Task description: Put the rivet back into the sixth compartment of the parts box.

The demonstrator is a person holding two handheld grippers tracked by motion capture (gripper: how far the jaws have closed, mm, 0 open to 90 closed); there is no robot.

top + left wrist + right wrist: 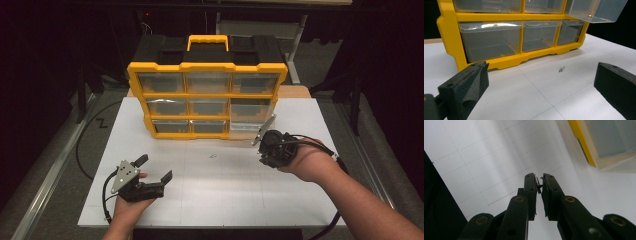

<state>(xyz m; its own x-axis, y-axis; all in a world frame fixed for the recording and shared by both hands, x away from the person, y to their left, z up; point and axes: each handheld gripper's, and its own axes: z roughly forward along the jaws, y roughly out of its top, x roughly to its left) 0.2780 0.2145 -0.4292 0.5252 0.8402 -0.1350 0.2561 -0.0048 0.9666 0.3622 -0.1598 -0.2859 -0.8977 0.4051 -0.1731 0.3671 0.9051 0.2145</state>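
Black foam jaws of the right gripper [539, 183] are pinched almost shut on a small dark screw [538, 185], held above the white table [200, 190] just in front of the pulled-out clear drawer [596, 10] at the right of the yellow organizer [207, 100] — the carry step, I judge, with the next move being to bring the tips over the drawer and release. Left gripper [154, 169] idles wide open, holding nothing, facing 1 more screw [561, 69] lying on the table — the pinched piece is tiny and half hidden, so it is probably a screw.
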